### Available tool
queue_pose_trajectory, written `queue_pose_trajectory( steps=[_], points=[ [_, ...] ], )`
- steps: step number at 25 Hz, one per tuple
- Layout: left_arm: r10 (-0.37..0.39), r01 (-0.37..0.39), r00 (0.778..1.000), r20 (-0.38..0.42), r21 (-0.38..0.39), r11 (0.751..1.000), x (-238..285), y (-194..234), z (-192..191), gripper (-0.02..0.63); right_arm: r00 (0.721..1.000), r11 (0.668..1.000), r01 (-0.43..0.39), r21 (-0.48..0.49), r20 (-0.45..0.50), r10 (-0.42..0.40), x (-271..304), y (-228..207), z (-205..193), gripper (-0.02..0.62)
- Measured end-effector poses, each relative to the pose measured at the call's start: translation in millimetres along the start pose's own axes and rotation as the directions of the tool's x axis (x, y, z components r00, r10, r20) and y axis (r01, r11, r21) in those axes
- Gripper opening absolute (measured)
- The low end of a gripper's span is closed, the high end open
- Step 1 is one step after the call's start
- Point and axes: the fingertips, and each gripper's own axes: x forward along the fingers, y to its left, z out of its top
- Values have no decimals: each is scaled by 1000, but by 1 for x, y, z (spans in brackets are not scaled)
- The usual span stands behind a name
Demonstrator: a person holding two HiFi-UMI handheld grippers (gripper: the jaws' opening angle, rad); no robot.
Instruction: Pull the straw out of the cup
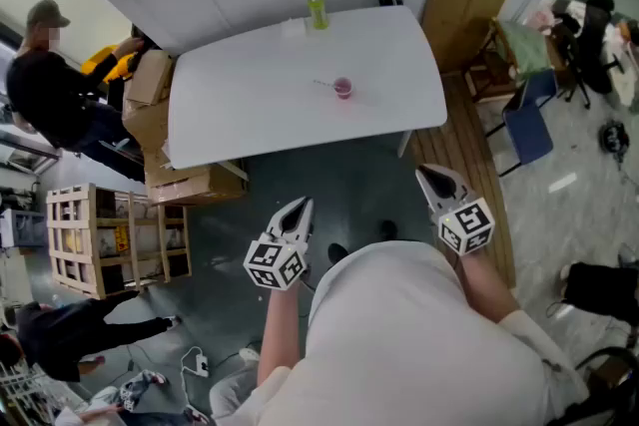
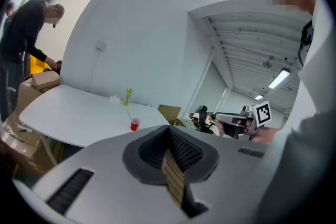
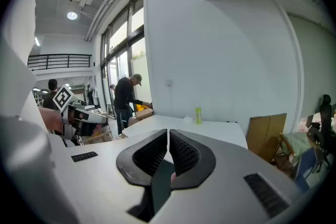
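Your left gripper (image 1: 300, 208) and right gripper (image 1: 432, 177) both have jaws pressed together, empty, well apart from the table (image 1: 250, 110), where the cup (image 1: 342, 88) holds its straw (image 1: 324, 83).

The place reads as an industrial workshop or storage hall. A bare grey concrete floor (image 1: 344, 180) carries stacked brown cardboard boxes (image 1: 150, 120), an open wooden slatted crate (image 1: 92, 239) and a flat cardboard sheet (image 1: 461, 20) leaning on the white wall. A white power strip with cables (image 1: 200, 361) lies loose on the floor. Tall glazed windows (image 3: 123, 44) and a railed upper gallery (image 3: 52, 60) show a high, open hall.
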Motion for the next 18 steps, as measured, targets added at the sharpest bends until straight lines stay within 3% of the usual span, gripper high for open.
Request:
queue_pose_trajectory(
  steps=[18],
  points=[
    [26,-26,1000,1,2,1000,-3,-10,-10,2,999,999,-36,17,7,36,-5,-2,-5,43]
  ],
)
